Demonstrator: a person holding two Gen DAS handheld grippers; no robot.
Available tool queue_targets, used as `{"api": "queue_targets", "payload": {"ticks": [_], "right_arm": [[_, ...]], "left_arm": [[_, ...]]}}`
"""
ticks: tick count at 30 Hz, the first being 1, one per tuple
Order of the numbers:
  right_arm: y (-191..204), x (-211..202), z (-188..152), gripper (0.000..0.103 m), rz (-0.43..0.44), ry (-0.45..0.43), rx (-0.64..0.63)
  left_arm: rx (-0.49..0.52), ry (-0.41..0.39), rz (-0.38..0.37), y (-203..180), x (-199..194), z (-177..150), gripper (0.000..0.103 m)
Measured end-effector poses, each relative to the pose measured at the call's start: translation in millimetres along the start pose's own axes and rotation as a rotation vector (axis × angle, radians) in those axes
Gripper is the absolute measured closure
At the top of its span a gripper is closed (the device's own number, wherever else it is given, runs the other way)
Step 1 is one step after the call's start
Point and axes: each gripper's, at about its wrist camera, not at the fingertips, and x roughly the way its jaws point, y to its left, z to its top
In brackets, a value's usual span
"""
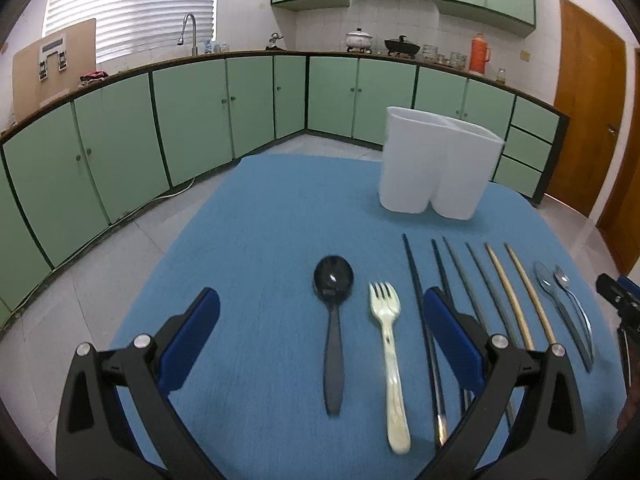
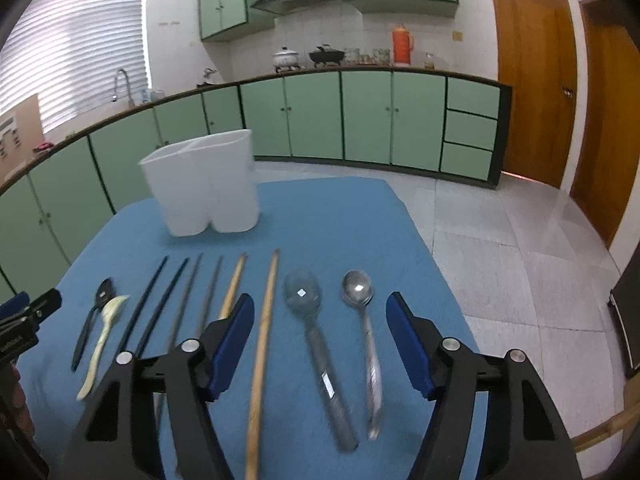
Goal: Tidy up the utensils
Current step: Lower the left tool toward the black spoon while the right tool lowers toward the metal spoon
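Note:
A row of utensils lies on the blue cloth point(image 1: 272, 208). In the left wrist view: a black spoon point(image 1: 333, 320), a cream fork point(image 1: 390, 356), black chopsticks point(image 1: 420, 304), grey chopsticks point(image 1: 476, 280), wooden chopsticks point(image 1: 520, 292) and two metal spoons point(image 1: 560, 304). A white two-compartment holder point(image 1: 436, 168) stands behind them. My left gripper point(image 1: 320, 316) is open above the black spoon and fork. My right gripper point(image 2: 320, 320) is open above a wooden chopstick point(image 2: 262, 344), a clear-handled spoon point(image 2: 316, 340) and a metal spoon point(image 2: 366, 332). The holder point(image 2: 204, 188) looks empty.
The cloth-covered table point(image 2: 360, 216) ends at the far and right edges, with tiled floor point(image 2: 520, 248) beyond. Green cabinets point(image 1: 192, 112) line the walls. A wooden door point(image 2: 528, 80) is at the right. The right gripper's tip shows in the left view point(image 1: 618, 296).

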Motion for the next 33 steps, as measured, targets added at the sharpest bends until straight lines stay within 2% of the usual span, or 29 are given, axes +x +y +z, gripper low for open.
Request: {"api": "queue_targets", "payload": {"ticks": [6,11,17,26,33], "right_arm": [[-19.8,42.3,9.3,0.045,-0.022,0.064,0.018],[-30.4,65.7,9.6,0.048,-0.022,0.121,0.035],[-33.2,91.0,8.9,0.052,-0.036,0.203,0.034],[-32.7,108.2,14.0,0.056,-0.047,0.247,0.021],[-30.9,112.0,14.7,0.060,-0.050,0.256,0.008]], "left_arm": [[0.011,0.056,-0.006,-3.6,32.4,8.4,0.006],[0.012,0.124,-0.006,-2.5,56.4,12.1,0.020],[0.003,0.201,-0.015,0.6,78.9,16.1,0.020],[-0.014,0.264,-0.024,3.9,100.3,23.4,0.020],[-0.010,0.267,-0.030,3.9,105.1,27.1,0.022]]}}
